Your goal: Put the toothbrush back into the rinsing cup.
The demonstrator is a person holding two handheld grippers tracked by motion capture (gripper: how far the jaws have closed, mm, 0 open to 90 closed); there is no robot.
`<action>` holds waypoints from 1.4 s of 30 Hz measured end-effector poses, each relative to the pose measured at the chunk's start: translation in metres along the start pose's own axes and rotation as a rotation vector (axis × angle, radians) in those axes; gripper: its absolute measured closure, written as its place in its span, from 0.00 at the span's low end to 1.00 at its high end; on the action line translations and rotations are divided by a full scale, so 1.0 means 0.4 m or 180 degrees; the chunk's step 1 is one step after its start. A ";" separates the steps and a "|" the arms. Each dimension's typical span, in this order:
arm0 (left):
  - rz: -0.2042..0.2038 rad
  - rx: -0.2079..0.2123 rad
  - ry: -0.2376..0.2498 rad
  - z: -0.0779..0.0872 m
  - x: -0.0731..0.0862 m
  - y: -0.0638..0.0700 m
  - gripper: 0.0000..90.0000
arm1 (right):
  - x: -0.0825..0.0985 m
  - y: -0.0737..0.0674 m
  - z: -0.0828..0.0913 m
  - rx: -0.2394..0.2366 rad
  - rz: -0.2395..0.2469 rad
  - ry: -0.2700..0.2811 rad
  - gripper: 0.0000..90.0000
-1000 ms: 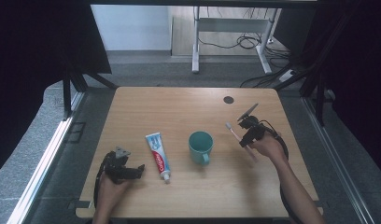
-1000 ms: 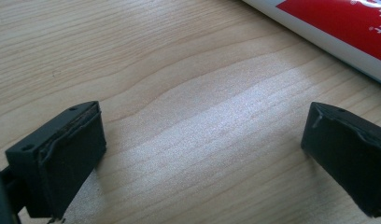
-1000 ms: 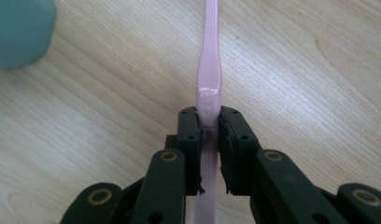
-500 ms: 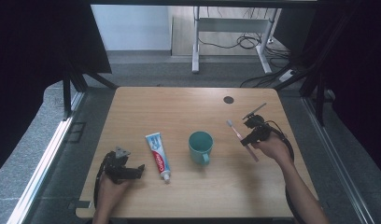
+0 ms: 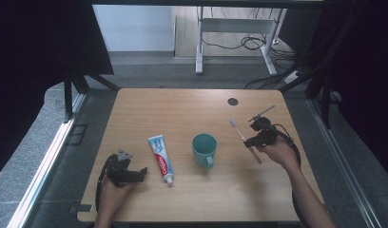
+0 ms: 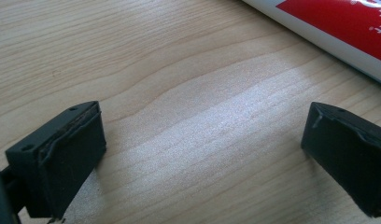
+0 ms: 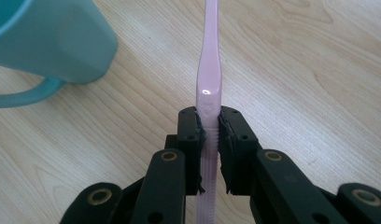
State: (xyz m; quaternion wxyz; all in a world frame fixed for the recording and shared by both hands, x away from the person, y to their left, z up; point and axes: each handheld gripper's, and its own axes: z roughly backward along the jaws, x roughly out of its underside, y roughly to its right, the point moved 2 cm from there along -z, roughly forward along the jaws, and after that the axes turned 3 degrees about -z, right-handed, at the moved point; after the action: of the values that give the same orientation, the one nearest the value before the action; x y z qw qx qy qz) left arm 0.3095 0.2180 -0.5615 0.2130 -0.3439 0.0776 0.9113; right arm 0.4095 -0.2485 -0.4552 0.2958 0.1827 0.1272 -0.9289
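The right gripper point(image 7: 211, 126) clenches a pink toothbrush point(image 7: 210, 70) beside the cup point(image 5: 204, 148); the left gripper point(image 6: 202, 154) fingers stand released near the red-labelled toothpaste point(image 5: 161, 157), its writing unreadable.

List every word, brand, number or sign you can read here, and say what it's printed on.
Toothpaste tube: a red band carries white brand lettering, too small and blurred to read in the high view.
Same tube in the left gripper view: only cut-off white marks on red, unreadable.
Cup, toothbrush: no text.
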 end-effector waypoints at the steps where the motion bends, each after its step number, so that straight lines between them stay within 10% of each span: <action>1: 0.0001 0.0000 0.0001 0.000 0.000 0.000 0.00 | 0.000 -0.002 0.002 -0.0016 0.0004 0.0025 0.87; 42: 0.0005 0.0000 0.0014 -0.001 0.000 0.000 0.00 | -0.069 -0.143 0.069 -0.0414 0.0428 0.0793 0.87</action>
State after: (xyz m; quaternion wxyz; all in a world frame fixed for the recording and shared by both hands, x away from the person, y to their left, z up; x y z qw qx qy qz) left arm 0.3097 0.2178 -0.5616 0.2120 -0.3457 0.0782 0.9107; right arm 0.3889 -0.1989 -0.4115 0.3505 0.2850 0.2103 -0.8670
